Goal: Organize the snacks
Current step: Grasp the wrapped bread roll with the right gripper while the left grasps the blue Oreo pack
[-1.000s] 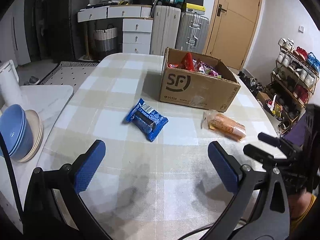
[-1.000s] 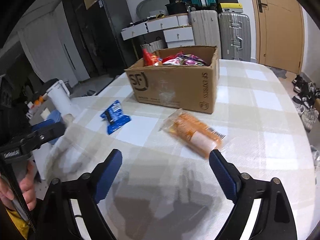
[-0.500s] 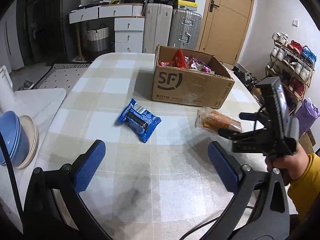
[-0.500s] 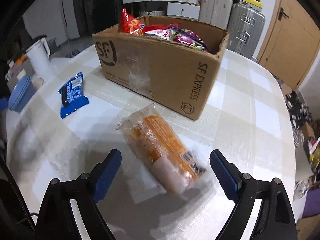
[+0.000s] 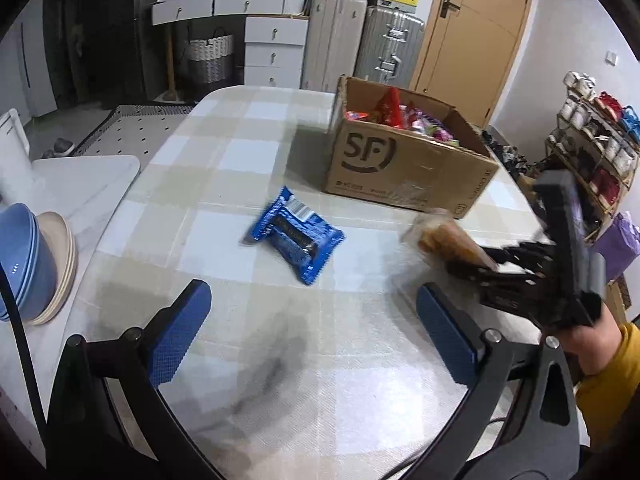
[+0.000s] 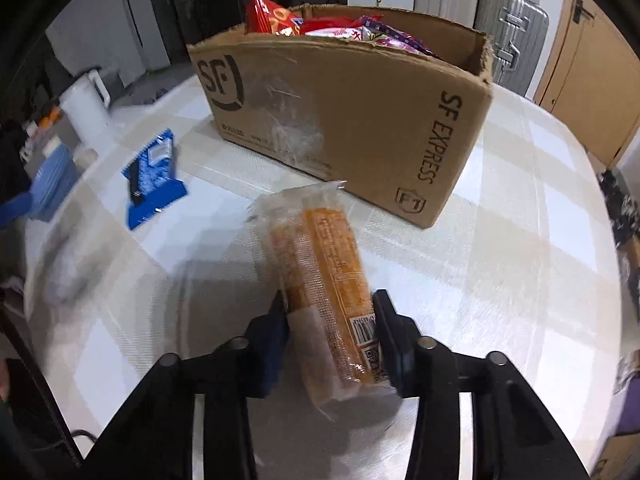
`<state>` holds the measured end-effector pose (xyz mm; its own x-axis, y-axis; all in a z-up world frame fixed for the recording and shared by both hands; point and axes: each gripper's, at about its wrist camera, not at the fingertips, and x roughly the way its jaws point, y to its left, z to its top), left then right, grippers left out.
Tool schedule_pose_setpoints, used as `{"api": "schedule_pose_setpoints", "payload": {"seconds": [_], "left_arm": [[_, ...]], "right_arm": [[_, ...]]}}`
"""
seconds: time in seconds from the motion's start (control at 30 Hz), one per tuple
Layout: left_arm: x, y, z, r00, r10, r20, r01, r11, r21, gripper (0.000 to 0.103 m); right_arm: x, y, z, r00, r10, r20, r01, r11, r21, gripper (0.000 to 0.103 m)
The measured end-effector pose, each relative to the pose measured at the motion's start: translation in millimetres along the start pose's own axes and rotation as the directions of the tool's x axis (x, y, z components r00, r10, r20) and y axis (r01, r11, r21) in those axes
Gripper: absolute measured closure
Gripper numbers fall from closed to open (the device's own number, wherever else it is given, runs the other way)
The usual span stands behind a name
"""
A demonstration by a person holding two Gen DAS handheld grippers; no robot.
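The right gripper (image 6: 330, 328) clamped the orange pack (image 6: 320, 276) on the desk (image 6: 500, 280), its long axis pointing to eleven o'clock, toward the box (image 6: 340, 120). The left gripper (image 5: 312, 316) hung wide open, the blue pack (image 5: 298, 238) at its twelve.

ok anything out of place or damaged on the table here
Two snacks are outside the box: the blue pack lies loose on the table, and the orange pack is clamped in the right tool. The box's rim looks ragged at its right corner, with scuffed tape on the front. Nothing is spilled.
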<state>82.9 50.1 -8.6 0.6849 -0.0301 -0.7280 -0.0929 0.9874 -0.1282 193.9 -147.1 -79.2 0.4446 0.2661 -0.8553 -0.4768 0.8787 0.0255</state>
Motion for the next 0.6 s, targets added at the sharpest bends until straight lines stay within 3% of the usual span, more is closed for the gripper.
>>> {"api": "schedule_pose_setpoints", "payload": {"seconds": [0.13, 0.23, 0.33, 0.6], "left_arm": [[25.0, 9.7, 9.2, 0.998, 0.037, -0.044, -0.038, 0.999, -0.016, 0.001], [51.7, 24.4, 15.2, 0.992, -0.015, -0.125, 0.003, 0.995, -0.097, 0.001], [71.9, 37.8, 22.5, 0.986, -0.046, -0.158, 0.013, 0.979, -0.203, 0.001], [121.2, 34.9, 45.7, 0.974, -0.043, -0.224, -0.027, 0.954, -0.299, 0.001]], "right_arm": [[-12.8, 8.5, -15.9, 0.999, 0.018, 0.038, -0.019, 0.999, 0.029, 0.065], [-32.9, 9.4, -34.4, 0.993, 0.076, 0.095, -0.086, 0.991, 0.105, 0.065], [-48.3, 16.3, -49.6, 0.987, 0.119, 0.104, -0.133, 0.982, 0.134, 0.065], [-95.2, 44.1, -73.3, 0.963, 0.199, 0.182, -0.226, 0.965, 0.137, 0.065]]}}
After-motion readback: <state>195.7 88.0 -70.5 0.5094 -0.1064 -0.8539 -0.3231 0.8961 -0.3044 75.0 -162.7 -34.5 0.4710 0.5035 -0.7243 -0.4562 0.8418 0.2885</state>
